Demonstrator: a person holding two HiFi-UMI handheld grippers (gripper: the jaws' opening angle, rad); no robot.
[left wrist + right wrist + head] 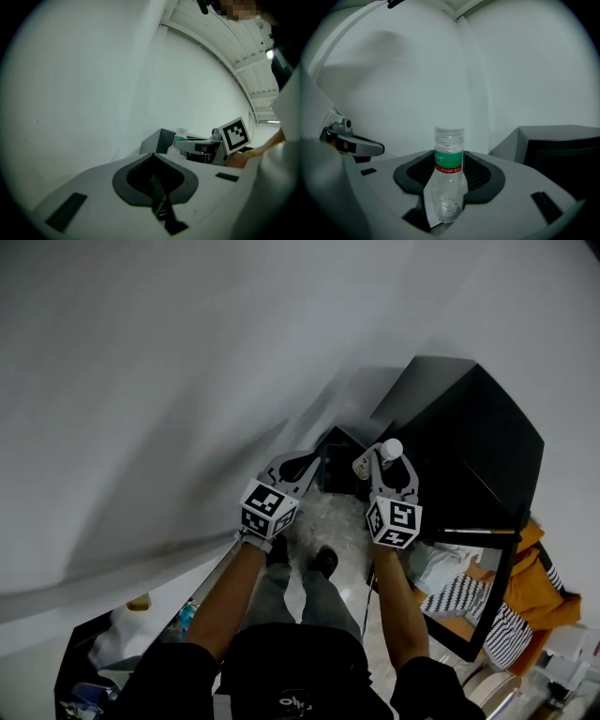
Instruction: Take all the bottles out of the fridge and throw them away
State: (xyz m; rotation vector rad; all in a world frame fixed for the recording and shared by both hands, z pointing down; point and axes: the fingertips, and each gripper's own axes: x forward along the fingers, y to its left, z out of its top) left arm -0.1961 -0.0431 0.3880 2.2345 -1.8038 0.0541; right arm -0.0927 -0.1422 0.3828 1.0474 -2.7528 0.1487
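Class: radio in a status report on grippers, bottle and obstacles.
Left gripper shut, empty. Right gripper shut on water bottle, cap on. Nothing seen in the way.

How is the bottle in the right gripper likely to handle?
The bottle looks clear and seemingly empty, so it is probably light. Its thin plastic walls may dent under the right gripper clamped on it. Smooth and round, it could slip, or roll once released.
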